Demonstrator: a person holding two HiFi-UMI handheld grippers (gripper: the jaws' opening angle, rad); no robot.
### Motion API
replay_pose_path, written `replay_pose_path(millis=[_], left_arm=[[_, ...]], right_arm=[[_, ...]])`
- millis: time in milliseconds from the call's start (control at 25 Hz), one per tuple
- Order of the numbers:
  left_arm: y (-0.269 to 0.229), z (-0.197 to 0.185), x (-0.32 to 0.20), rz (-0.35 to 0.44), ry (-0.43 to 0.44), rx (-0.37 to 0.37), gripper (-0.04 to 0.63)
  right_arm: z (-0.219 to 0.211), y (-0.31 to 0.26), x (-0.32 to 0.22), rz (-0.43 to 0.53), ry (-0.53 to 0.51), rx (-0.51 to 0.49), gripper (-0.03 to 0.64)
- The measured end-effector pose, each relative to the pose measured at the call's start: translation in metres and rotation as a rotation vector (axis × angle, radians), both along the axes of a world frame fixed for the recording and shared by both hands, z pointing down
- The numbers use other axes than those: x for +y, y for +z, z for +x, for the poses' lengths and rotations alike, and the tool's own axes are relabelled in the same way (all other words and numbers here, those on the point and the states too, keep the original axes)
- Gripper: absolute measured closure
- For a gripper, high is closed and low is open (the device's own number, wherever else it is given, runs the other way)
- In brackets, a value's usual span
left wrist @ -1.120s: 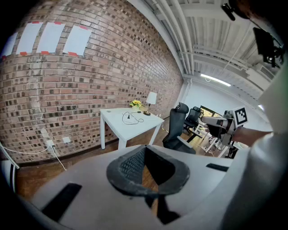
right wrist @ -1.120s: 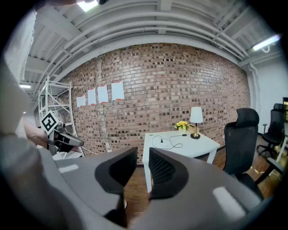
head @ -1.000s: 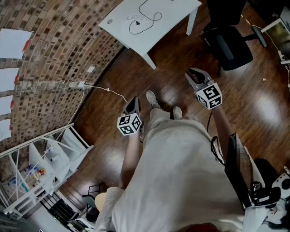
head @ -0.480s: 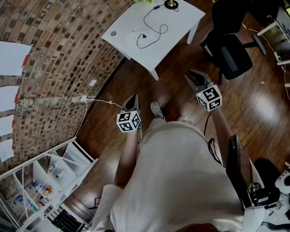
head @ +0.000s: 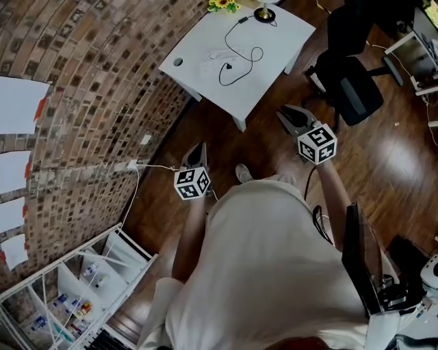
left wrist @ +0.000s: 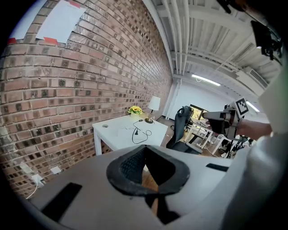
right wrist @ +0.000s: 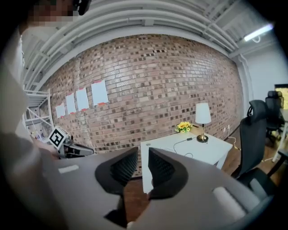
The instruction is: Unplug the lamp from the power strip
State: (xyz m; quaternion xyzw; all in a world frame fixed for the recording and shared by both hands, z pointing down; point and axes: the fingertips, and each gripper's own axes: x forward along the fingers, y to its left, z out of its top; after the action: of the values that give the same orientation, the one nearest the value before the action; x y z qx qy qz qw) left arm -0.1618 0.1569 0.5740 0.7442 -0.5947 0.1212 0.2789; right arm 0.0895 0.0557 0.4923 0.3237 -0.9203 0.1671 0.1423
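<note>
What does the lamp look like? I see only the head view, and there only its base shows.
Observer: In the right gripper view the lamp has a white shade on a thin brass-coloured stem.
Operator: Is anything between the right gripper's jaws?
Observer: No. The right gripper looks toward the table with its jaws apart, and only the wall and the table's edge show through the gap.

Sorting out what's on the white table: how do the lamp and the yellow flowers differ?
The lamp is tall, with a white shade on a brass stem; the flowers are a low yellow bunch. A black cord leads from the lamp across the table; the flowers have none. Both stand at the table's far end.
</note>
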Motion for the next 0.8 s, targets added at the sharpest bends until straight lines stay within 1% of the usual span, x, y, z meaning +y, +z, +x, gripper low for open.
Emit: replay_pose_path(millis=[120, 240, 400, 560, 800], left_arm=[[-0.002, -0.019, -0.011, 0.015, 0.002, 0.01, 0.589], [-0.003, -0.032, -0.023, 0.028, 0.009, 0.014, 0.589], [-0.003, -0.04, -0.035, 0.031, 0.015, 0.029, 0.589], [0.005, -0.034, -0.044, 0.014, 0.03, 0.038, 0.589], [0.018, -0.019, -0.067, -0.03, 0.04, 0.026, 0.589]], right_arm=[[-0.015, 0.007, -0.008, 0.009, 0.007, 0.05, 0.554], [-0.028, 0.008, -0.017, 0.01, 0.015, 0.055, 0.554], [-0.04, 0.005, -0.027, 0.018, 0.014, 0.073, 0.554], [-0.042, 0.011, -0.036, 0.027, 0.005, 0.109, 0.554], [-0.036, 0.026, -0.066, 0.022, -0.011, 0.126, 0.554]])
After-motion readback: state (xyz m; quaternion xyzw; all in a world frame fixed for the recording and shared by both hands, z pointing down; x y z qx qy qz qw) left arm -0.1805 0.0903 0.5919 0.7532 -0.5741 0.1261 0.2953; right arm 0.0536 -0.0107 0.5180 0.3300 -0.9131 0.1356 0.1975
